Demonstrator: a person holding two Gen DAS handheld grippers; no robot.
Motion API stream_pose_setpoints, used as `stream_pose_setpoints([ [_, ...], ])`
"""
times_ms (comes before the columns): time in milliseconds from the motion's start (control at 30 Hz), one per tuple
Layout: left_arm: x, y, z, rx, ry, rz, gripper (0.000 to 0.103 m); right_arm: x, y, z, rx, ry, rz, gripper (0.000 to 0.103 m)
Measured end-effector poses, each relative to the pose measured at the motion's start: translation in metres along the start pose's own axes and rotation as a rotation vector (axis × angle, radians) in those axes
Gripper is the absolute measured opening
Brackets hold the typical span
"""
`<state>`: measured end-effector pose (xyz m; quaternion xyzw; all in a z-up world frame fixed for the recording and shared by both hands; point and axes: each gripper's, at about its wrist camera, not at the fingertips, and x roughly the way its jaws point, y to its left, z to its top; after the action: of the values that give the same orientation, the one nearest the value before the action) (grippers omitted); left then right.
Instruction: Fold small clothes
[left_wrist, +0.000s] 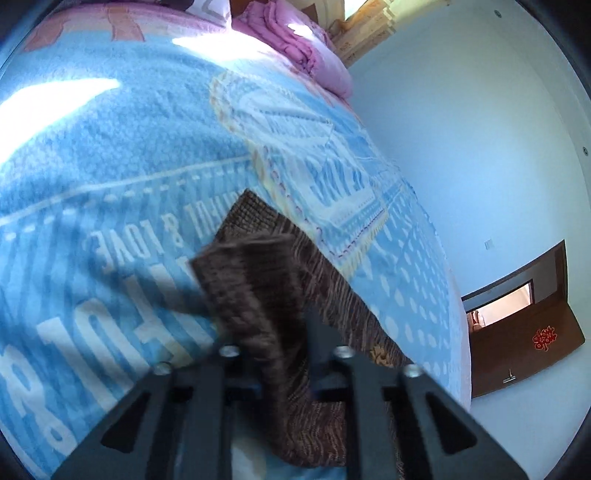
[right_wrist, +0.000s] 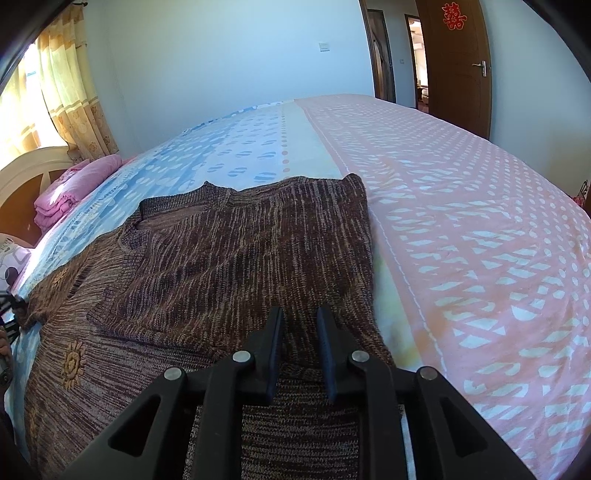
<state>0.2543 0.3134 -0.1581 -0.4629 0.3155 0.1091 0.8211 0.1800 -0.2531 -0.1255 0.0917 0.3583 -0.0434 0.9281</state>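
Far left of right wrist view: folded pink quilt (right_wrist: 70, 192) by the headboard (right_wrist: 26, 173), out of the way. Brown knit sweater (right_wrist: 229, 251) spread flat on the bed (right_wrist: 480, 229), straddling blue and pink halves of the bedspread; one layer already laid across the body, probably a sleeve or side folded in to narrow it. Sun-shaped embroidery (right_wrist: 72, 363) on the lower left part. Right tool (right_wrist: 299, 332) low over the near edge of the sweater, jaws slightly apart, nothing pinched, knit visible in the gap — looks released or parked, likely keeping near the hem to steady it. In left wrist view: left tool (left_wrist: 284, 354) clamped together on a fold of the sweater (left_wrist: 255, 295), fabric bunched and rising between the linkage arms, lifted off the blue bedspread (left_wrist: 110, 177) so the flap can be carried over. Camera rolled, motion blur on the knit. Further right: white wall, brown door (left_wrist: 528, 332) with red ornament. Guess: mid-fold, next flap about to go across; risk of thick knit slipping or dragging the bottom layer.
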Motion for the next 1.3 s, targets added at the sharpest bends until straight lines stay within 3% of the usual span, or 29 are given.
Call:
stream_pose_setpoints([
  [133, 0.001, -0.011, -0.002, 0.089, -0.027, 0.024, 0.009, -0.001, -0.001, 0.0, 0.004, -0.003, 0.006, 0.02],
  [267, -0.012, -0.052, -0.011, 0.231, -0.065, 0.015, 0.008, -0.001, -0.002, -0.001, 0.011, -0.006, 0.015, 0.02],
  [333, -0.02, -0.091, -0.028, 0.372, -0.081, -0.011, 0.008, -0.001, -0.003, -0.001, 0.014, -0.007, 0.018, 0.02],
  [467, -0.04, -0.175, -0.097, 0.695, -0.084, -0.118, 0.008, -0.001, -0.003, -0.001, 0.017, -0.008, 0.022, 0.02],
  [600, -0.032, -0.216, -0.177, 0.881, 0.009, -0.179, 0.008, -0.002, -0.005, -0.001, 0.021, -0.01, 0.028, 0.02],
  [767, 0.01, -0.22, -0.252, 1.02, 0.192, -0.083, 0.009, -0.002, -0.005, -0.001, 0.022, -0.01, 0.03, 0.02],
  [833, 0.012, -0.214, -0.269, 1.076, 0.213, -0.035, 0.013, -0.002, -0.005, -0.001, 0.022, -0.01, 0.03, 0.02],
  [867, 0.005, -0.214, -0.271, 1.094, 0.205, -0.047, 0.022, -0.002, -0.005, -0.001, 0.022, -0.009, 0.03, 0.02],
  [900, -0.002, -0.213, -0.27, 1.107, 0.218, -0.064, 0.052, -0.002, -0.005, -0.001, 0.022, -0.008, 0.03, 0.02],
  [967, -0.018, -0.209, -0.263, 1.102, 0.195, -0.079, 0.09, -0.002, -0.005, -0.001, 0.02, -0.007, 0.029, 0.02],
  [1033, -0.041, -0.194, -0.253, 1.064, 0.123, -0.098, 0.091, -0.002, -0.003, 0.0, 0.016, 0.0, 0.021, 0.02],
  [1167, -0.052, -0.153, -0.21, 0.898, 0.088, -0.06, 0.091, -0.001, 0.016, 0.01, -0.035, 0.049, -0.075, 0.021],
  [1200, -0.051, -0.143, -0.2, 0.854, 0.074, -0.028, 0.091, -0.005, 0.024, 0.014, -0.026, 0.04, -0.044, 0.021],
  [1300, -0.042, -0.113, -0.172, 0.708, 0.043, 0.087, 0.09, -0.02, 0.072, 0.023, -0.036, -0.005, 0.162, 0.022],
])
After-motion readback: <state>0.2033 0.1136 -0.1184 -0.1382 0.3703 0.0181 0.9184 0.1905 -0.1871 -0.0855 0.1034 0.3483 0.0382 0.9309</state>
